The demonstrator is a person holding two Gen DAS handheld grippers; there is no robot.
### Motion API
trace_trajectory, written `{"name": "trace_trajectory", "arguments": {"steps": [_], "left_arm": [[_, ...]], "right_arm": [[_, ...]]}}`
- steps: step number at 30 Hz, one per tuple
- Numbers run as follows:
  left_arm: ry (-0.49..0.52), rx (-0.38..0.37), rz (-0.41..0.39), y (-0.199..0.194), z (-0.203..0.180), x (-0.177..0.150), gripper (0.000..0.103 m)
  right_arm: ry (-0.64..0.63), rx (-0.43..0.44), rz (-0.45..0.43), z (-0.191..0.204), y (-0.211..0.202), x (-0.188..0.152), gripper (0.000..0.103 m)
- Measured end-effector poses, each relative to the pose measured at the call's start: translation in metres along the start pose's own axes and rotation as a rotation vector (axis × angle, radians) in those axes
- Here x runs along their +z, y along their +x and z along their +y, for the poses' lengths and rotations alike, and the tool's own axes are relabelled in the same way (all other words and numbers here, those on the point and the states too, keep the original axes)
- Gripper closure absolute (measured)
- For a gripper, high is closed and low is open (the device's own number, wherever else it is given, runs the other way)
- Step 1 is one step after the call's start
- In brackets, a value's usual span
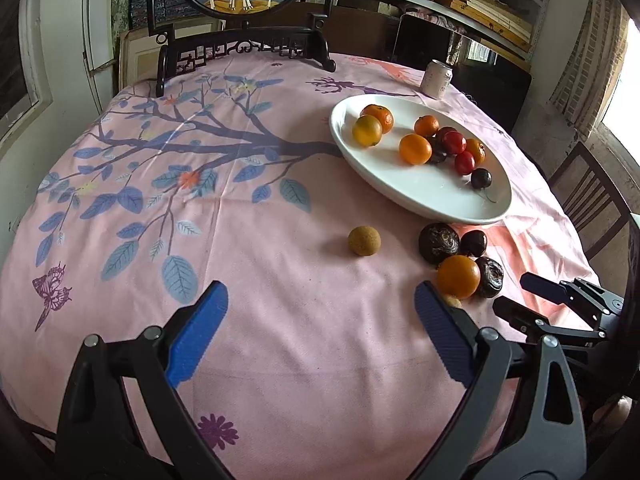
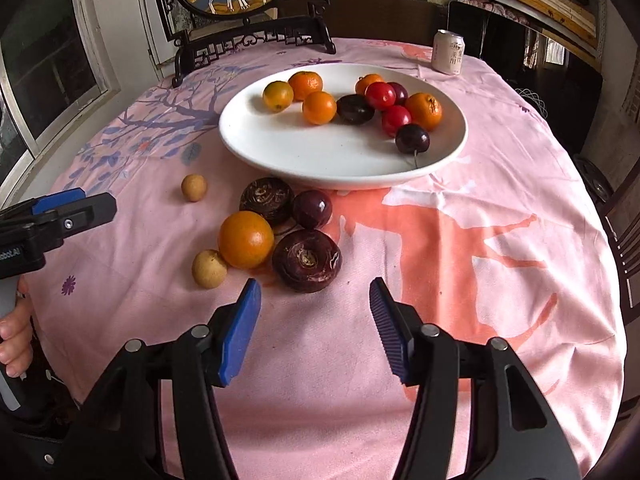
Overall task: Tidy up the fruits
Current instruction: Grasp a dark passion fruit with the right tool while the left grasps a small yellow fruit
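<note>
On the round worktop, under its pink printed cloth, a white plate sits toward the far edge and already holds a mix of small oranges, red fruits and dark ones. The fruit not yet sorted lies on the cloth just in front of the plate's near rim: a large orange, two dark ridged chestnut-like fruits and, a dark plum, and two small tan longans, one touching the orange and one off by itself toward the left edge. The right gripper hangs over the near edge with its blue pads partly spread and nothing between them; the nearer chestnut-like fruit lies straight ahead of its gap, just beyond the tips, squat and round with no long axis to align to, so I'd judge it the natural next pick for that hand. The left gripper is spread wide and empty as well, and the lone longan lies ahead of it, a little right of centre and some way off. The cluster sits right against its right-hand pad, so the right hand is plainly the better placed for the cluster, the left for the stray longan.
</note>
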State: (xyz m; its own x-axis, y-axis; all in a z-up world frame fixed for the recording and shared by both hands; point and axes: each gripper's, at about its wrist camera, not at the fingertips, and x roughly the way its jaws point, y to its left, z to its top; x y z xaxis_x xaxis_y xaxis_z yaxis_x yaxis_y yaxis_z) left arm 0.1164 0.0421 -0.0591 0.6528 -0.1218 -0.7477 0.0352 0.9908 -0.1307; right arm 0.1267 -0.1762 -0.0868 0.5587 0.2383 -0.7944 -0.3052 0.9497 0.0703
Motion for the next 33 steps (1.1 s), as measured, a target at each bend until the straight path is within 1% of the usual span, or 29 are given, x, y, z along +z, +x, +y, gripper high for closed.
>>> {"name": "trace_trajectory", "arguments": {"steps": [3,7,8,9,10,11,13,15,19,22,24,25,26,27,29,31,32,33], "left_arm": [[-0.003,-0.002,0.006,0.002,0.002,0.000,0.007],[0.030,0.009,0.020,0.013,-0.002,0.002,0.007],[0.041,0.022,0.031,0.019,-0.004,0.004,0.007],[0.050,0.033,0.040,0.026,-0.005,0.004,0.007],[0.057,0.042,0.053,0.032,-0.007,0.005,0.007],[0.062,0.047,0.066,0.038,-0.008,0.006,0.007],[0.065,0.052,0.083,0.048,-0.010,0.009,0.007],[0.065,0.042,0.091,0.056,-0.012,0.013,0.007],[0.054,0.030,0.094,0.066,-0.016,0.022,0.007],[0.046,0.016,0.086,0.073,-0.020,0.029,0.007],[0.052,0.027,0.082,0.080,-0.024,0.032,0.010],[0.063,0.036,0.084,0.083,-0.026,0.032,0.022],[0.079,0.038,0.094,0.087,-0.029,0.031,0.030],[0.094,0.054,0.089,0.088,-0.032,0.030,0.035],[0.107,0.052,0.078,0.087,-0.035,0.030,0.043],[0.101,0.035,0.070,0.085,-0.033,0.031,0.072],[0.094,0.002,0.071,0.084,-0.032,0.031,0.078],[0.089,-0.001,0.072,0.083,-0.032,0.031,0.078]], "right_arm": [[-0.014,-0.005,0.039,0.001,0.017,0.004,0.046],[-0.064,-0.035,0.022,0.007,0.029,0.013,0.045],[-0.069,-0.035,0.021,0.007,0.031,0.015,0.050],[-0.072,-0.027,0.023,0.008,0.031,0.016,0.057],[-0.078,-0.024,0.031,0.010,0.029,0.016,0.062],[-0.076,-0.029,0.043,0.010,0.027,0.015,0.062],[-0.060,-0.026,0.041,0.008,0.020,0.011,0.062],[-0.047,-0.024,0.039,0.006,0.010,0.003,0.062],[-0.026,-0.011,0.025,0.001,-0.007,-0.011,0.062],[0.002,0.004,0.021,-0.004,-0.012,-0.017,0.062],[0.020,0.010,0.019,-0.006,-0.013,-0.018,0.062],[0.028,0.012,0.019,-0.007,-0.013,-0.019,0.062],[0.034,0.015,0.019,-0.008,-0.013,-0.019,0.062],[0.038,0.017,0.020,-0.009,-0.013,-0.020,0.062],[0.041,0.018,0.016,-0.009,-0.015,-0.020,0.062],[0.044,0.019,0.010,-0.009,-0.017,-0.020,0.062],[0.045,0.020,0.007,-0.008,-0.018,-0.020,0.062],[0.044,0.021,0.004,-0.008,-0.019,-0.020,0.062]]}}
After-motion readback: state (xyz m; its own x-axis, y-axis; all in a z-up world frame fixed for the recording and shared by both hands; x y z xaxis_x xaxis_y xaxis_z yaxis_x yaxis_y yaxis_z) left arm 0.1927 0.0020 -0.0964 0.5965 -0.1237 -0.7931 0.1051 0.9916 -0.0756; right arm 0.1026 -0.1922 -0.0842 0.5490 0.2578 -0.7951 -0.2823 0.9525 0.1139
